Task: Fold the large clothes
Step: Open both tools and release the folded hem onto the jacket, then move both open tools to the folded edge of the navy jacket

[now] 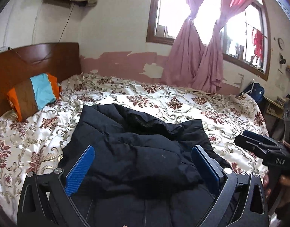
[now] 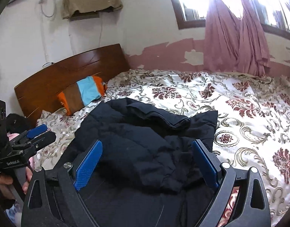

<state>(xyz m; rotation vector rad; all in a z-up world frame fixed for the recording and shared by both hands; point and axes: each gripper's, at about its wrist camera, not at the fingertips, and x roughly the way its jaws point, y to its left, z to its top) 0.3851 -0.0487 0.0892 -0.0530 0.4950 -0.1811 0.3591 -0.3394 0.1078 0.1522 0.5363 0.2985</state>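
You hold the left tool (image 1: 143, 162) low over the near part of the dark jacket (image 1: 137, 147), pointing forward across the bed (image 1: 182, 98) toward the window wall; its blue pads (image 1: 79, 170) stand wide apart with nothing between them. You hold the right tool (image 2: 146, 160) in a matching pose, level and aimed the same way, its pads (image 2: 88, 166) likewise spread and gripping nothing. In the left wrist view the right tool (image 1: 247, 138) appears at the right edge, off the jacket's side and over the floral bedspread (your hand is wrapped around its handle). In the right wrist view the left tool (image 2: 41, 132) sits at the left edge, beside the jacket (image 2: 145, 141). The jacket lies crumpled and partly doubled over itself on the bed, nearer the front edge, well apart from the striped pillow (image 1: 33, 94) that leans against the wooden headboard (image 1: 37, 60).
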